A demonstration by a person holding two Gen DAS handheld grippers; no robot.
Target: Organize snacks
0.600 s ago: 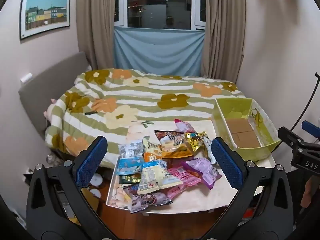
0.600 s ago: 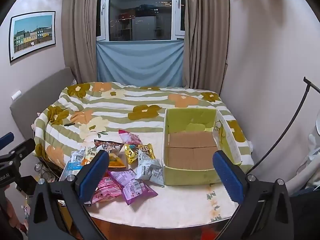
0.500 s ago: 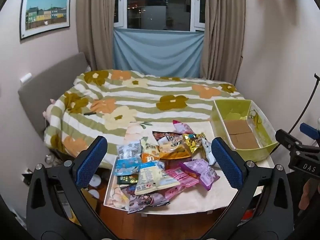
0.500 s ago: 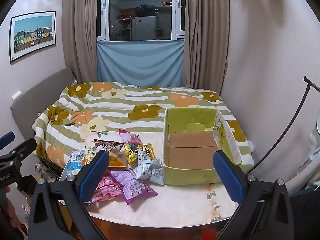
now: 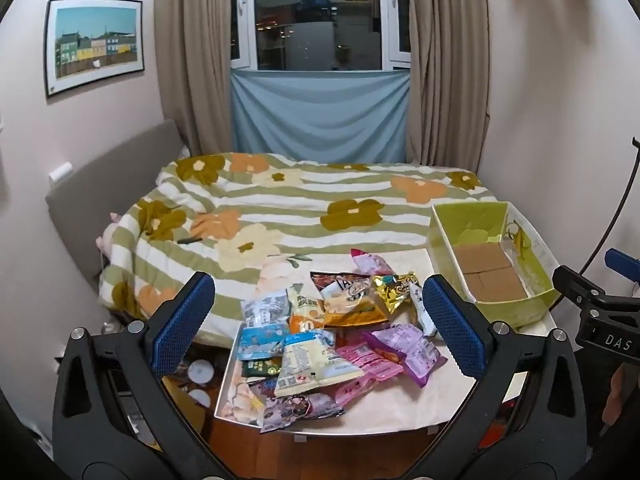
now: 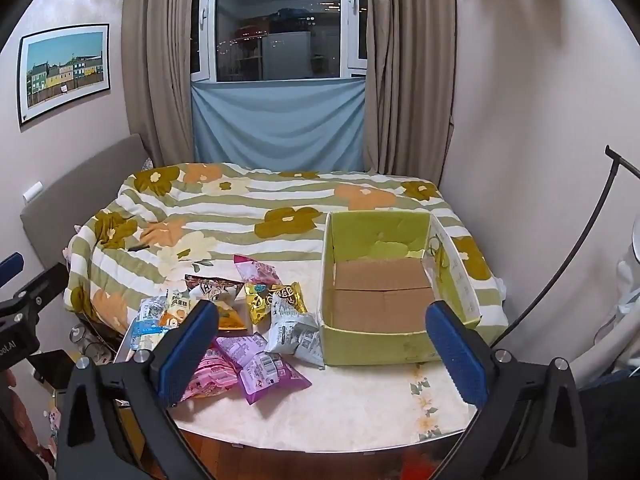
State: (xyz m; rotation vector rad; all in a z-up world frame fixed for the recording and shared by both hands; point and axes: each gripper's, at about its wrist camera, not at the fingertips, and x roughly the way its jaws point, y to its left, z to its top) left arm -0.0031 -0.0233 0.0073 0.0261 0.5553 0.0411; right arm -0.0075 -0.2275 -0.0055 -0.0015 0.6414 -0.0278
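A pile of snack packets (image 5: 328, 328) lies on the left half of a small white floral table (image 5: 404, 404); it also shows in the right wrist view (image 6: 240, 328). An empty green cardboard box (image 5: 492, 264) stands on the table's right side, also seen in the right wrist view (image 6: 384, 284). My left gripper (image 5: 318, 326) is open and empty, held above and in front of the pile. My right gripper (image 6: 322, 354) is open and empty, in front of the box and the purple packet (image 6: 260, 368).
A bed with a green striped flower blanket (image 5: 288, 208) lies right behind the table. Walls close in on both sides. A black cable (image 6: 568, 264) hangs at the right. The table's near edge (image 6: 320, 444) drops to a wooden floor.
The left gripper has tilted up slightly and drawn back a little, so the table sits a bit lower in its view. The right gripper has barely moved. Both stay open.
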